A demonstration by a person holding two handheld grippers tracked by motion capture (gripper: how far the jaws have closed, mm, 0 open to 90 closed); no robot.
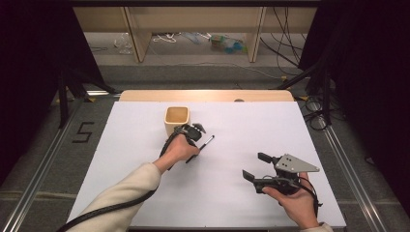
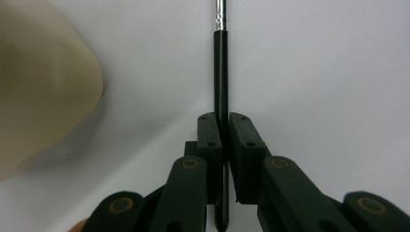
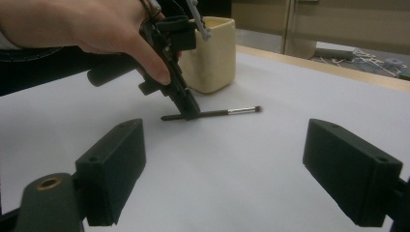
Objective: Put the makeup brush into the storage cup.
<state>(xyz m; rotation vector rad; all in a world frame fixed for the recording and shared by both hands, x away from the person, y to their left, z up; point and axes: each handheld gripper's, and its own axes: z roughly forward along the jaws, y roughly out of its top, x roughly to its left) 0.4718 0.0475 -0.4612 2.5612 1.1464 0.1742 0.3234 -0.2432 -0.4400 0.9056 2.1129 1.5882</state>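
The one readable sign is a large dark digit "5" [image 1: 83,132], marked on the grey floor strip [image 1: 92,116] to the left of the white table, level with the table's far half. Nothing else in these views bears legible writing.

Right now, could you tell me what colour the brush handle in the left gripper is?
Black, with a silver ferrule further along the brush; the left gripper view shows it best.

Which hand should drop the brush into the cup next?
Left. The left gripper is already shut on the brush, right beside the cup. The right gripper sits open, well away from both.
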